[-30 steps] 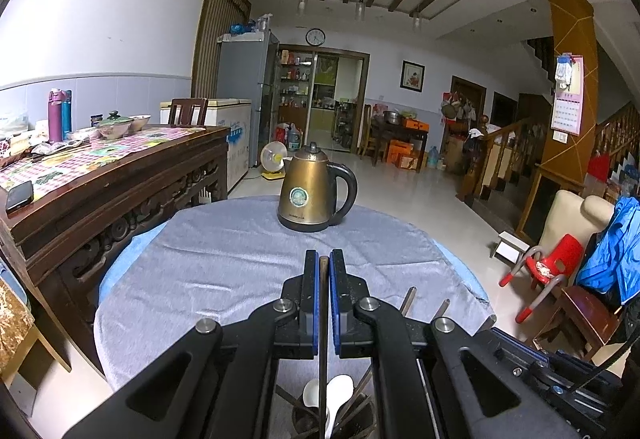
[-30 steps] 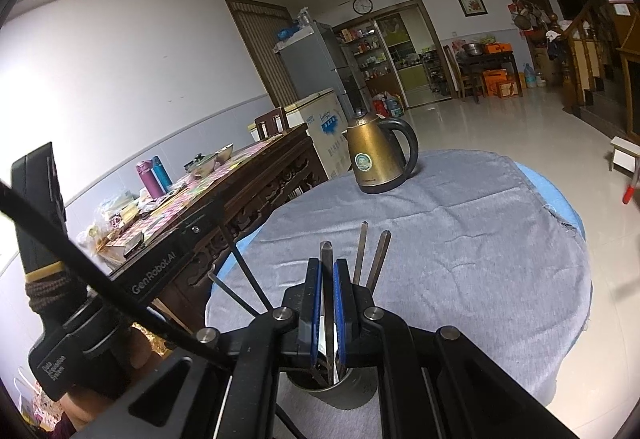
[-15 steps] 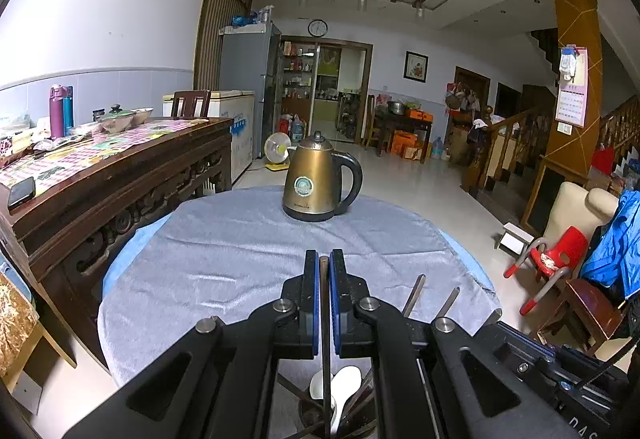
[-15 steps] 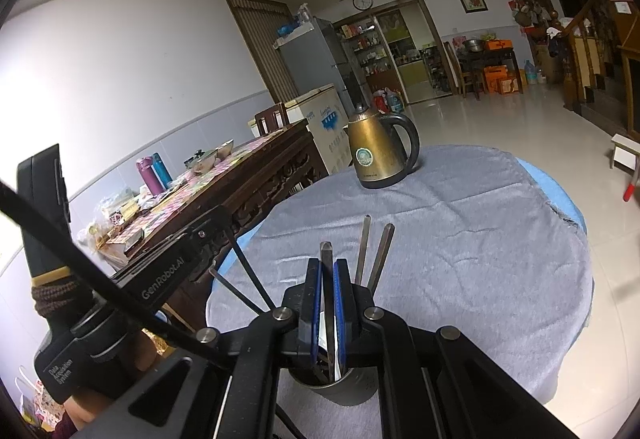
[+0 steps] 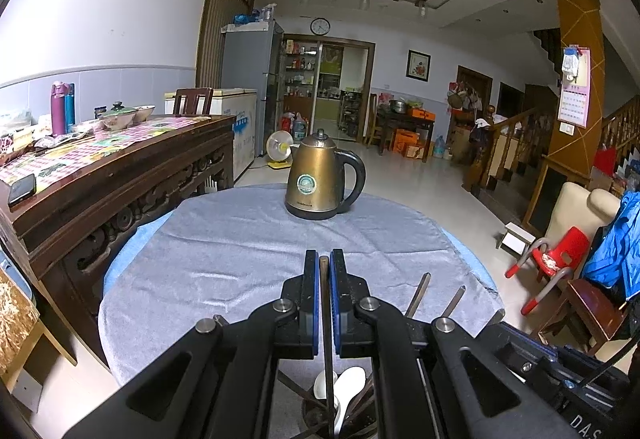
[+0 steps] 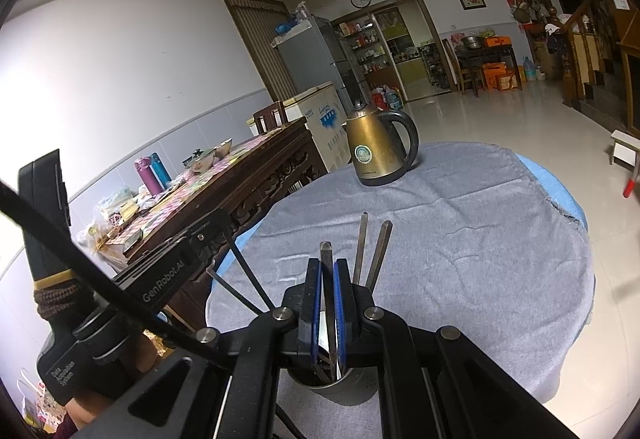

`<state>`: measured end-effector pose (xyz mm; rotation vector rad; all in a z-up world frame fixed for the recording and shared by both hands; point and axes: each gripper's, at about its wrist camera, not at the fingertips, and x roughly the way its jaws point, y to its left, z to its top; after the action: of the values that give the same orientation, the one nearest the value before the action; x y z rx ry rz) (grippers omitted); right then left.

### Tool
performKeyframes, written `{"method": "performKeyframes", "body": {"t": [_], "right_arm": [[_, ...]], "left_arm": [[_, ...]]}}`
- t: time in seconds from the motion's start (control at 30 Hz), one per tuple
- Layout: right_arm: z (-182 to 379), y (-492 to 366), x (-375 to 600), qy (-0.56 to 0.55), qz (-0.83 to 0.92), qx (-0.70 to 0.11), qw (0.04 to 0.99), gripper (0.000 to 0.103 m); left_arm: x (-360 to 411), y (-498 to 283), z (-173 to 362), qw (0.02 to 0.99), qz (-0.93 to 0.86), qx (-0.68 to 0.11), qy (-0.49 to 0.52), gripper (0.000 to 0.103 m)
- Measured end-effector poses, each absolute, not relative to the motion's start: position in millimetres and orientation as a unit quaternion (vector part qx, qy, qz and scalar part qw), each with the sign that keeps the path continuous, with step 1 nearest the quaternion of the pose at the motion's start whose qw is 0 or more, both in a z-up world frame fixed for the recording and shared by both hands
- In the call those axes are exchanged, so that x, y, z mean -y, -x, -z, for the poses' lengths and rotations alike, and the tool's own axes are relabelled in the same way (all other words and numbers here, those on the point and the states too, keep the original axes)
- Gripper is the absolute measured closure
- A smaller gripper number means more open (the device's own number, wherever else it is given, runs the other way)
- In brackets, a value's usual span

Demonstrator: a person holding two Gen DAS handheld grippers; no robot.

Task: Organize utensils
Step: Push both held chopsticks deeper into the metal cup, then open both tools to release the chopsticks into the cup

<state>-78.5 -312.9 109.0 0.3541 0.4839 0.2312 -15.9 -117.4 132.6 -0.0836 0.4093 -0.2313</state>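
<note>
A grey metal cup stands on the near part of a round table, right under both grippers, with utensils standing in it. The left gripper is clamped on one dark chopstick that runs straight down between its blue pads into the cup. The right gripper is likewise closed on a chopstick, whose square top sticks up above its fingers. Two more chopsticks lean out of the cup just to the right of that one, and two thin dark ones slant out to the left. Two white spoons lie in the cup, seen only in the left wrist view.

The grey cloth covers the table, whose blue edge shows at the sides. Beyond the cup the cloth is bare up to a brass-coloured kettle near the far edge, well apart from the cup. The table's right edge gives onto open tiled floor. On the left a carved wooden sideboard stands close by the table's edge.

The cup's rim and base are mostly hidden by the gripper bodies, so how many utensils it holds cannot be told. In the right wrist view the other gripper's body and a cable cut across the lower left.
</note>
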Motion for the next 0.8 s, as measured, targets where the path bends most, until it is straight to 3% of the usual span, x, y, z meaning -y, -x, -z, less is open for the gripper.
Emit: {"method": "performKeyframes", "body": {"t": [0.33,0.4,0.47,0.6,0.8], "right_arm": [[-101.5,73.6,307.3,-0.177,-0.119,-0.247,0.945,0.094],[-99.3,72.1,307.3,-0.18,-0.117,-0.251,0.944,0.094],[-96.7,70.2,308.5,-0.187,-0.119,-0.257,0.941,0.093],[-92.8,70.4,311.8,-0.199,-0.118,-0.26,0.938,0.085],[-90.4,75.0,315.5,-0.213,-0.119,-0.255,0.936,0.084]], "left_arm": [[115.8,15.1,-129.3,0.971,0.112,-0.205,0.047,0.095],[116.9,13.6,-127.1,0.969,0.114,-0.213,0.045,0.083],[116.9,13.4,-125.9,0.969,0.111,-0.217,0.044,0.057],[117.5,20.4,-127.4,0.973,0.103,-0.203,0.033,0.051],[112.3,24.7,-128.6,0.973,0.1,-0.205,0.037,0.046]]}}
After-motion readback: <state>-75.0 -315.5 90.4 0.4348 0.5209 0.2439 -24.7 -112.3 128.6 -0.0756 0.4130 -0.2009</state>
